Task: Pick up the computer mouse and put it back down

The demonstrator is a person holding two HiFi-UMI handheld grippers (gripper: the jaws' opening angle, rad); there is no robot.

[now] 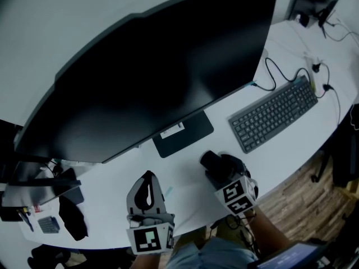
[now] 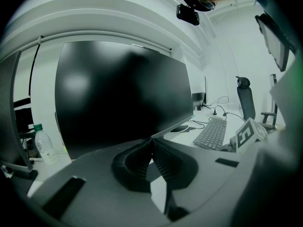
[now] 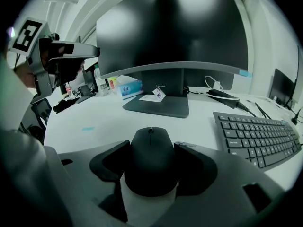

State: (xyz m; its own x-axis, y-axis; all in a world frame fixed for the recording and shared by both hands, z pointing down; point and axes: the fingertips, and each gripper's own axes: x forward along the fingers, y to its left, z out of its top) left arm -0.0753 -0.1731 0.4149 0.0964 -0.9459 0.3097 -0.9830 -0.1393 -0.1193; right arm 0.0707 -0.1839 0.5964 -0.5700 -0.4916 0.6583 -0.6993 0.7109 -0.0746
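The computer mouse (image 3: 151,167) sits between the jaws of the right gripper (image 3: 151,144), which clamp its two sides. It is at the front of the white desk (image 1: 190,178), between the monitor base (image 1: 183,133) and the keyboard (image 1: 275,112). Whether it touches the desk cannot be told. The left gripper (image 2: 151,148) is clenched on nothing, well left of the mouse.

In front of me a wide monitor (image 1: 151,72) with a dark screen stands on the white desk (image 1: 185,172), and a small white card (image 1: 172,130) lies on its flat black base (image 1: 190,136). To the right of the base lies a grey keyboard (image 1: 274,114), with thin black cables (image 1: 277,72) behind it. To the left of the base I see a blue tissue box (image 3: 129,87), and a clear water bottle (image 2: 43,144) stands beside the screen.
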